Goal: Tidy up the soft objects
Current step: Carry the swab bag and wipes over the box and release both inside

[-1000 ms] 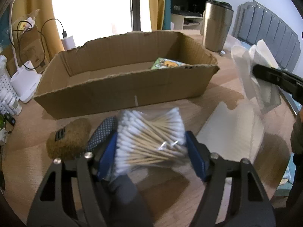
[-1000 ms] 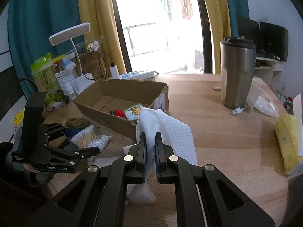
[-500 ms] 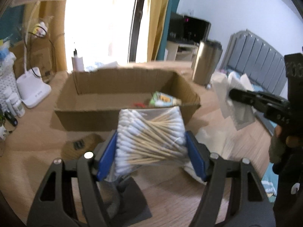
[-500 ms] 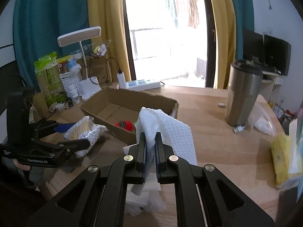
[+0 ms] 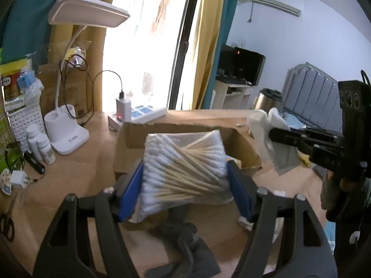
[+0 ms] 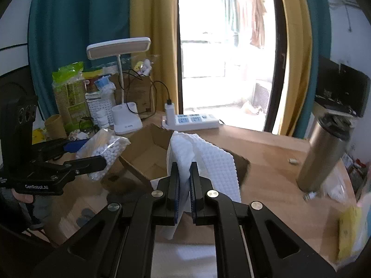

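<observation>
My left gripper (image 5: 184, 176) is shut on a clear bag of cotton swabs (image 5: 183, 166) and holds it in the air in front of the open cardboard box (image 5: 176, 127). The bag (image 6: 104, 153) and the left gripper (image 6: 81, 155) also show at the left of the right wrist view. My right gripper (image 6: 184, 173) is shut on a white waffle cloth (image 6: 208, 162) that hangs over its fingers, above the near side of the box (image 6: 148, 153). In the left wrist view the cloth (image 5: 264, 129) hangs at the box's right end.
A white desk lamp (image 5: 67, 129), a power strip (image 5: 139, 113) with a charger and small bottles (image 5: 44, 146) stand left and behind the box. A steel tumbler (image 6: 322, 153) stands to the right. A yellow pack (image 6: 350, 229) lies at the table's right edge. White sheets (image 6: 185, 259) lie below my right gripper.
Both grippers have risen with their loads. The swab bag has lifted off the table to box height, and the cloth has moved up toward the box.
</observation>
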{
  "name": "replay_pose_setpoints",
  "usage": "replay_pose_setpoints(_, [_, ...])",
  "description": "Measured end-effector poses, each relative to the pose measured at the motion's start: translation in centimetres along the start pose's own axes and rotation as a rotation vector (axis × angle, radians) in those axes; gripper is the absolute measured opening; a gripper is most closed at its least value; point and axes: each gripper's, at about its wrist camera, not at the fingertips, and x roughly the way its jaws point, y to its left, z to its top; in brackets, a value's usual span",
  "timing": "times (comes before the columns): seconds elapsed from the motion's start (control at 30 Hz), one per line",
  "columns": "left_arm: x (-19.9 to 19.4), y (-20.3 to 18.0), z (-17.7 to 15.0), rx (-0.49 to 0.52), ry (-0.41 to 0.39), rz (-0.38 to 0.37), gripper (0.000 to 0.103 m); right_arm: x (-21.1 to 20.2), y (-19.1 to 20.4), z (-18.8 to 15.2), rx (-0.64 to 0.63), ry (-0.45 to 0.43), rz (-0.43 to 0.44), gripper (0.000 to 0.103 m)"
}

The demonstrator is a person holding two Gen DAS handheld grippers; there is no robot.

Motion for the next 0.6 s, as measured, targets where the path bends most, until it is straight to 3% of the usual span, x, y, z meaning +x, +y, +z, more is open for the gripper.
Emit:
replay_pose_setpoints(0.3, [0.7, 2.3, 1.3, -0.002, -0.035, 0.004, 0.071, 3.2, 1.5, 2.0, -0.038, -0.003, 0.035, 0.008])
replay_pose_setpoints(0.6, [3.0, 4.3, 1.8, -0.018, -0.018, 0.007, 0.071, 7.1, 2.5, 2.9, -0.05, 0.023, 0.077, 0.008])
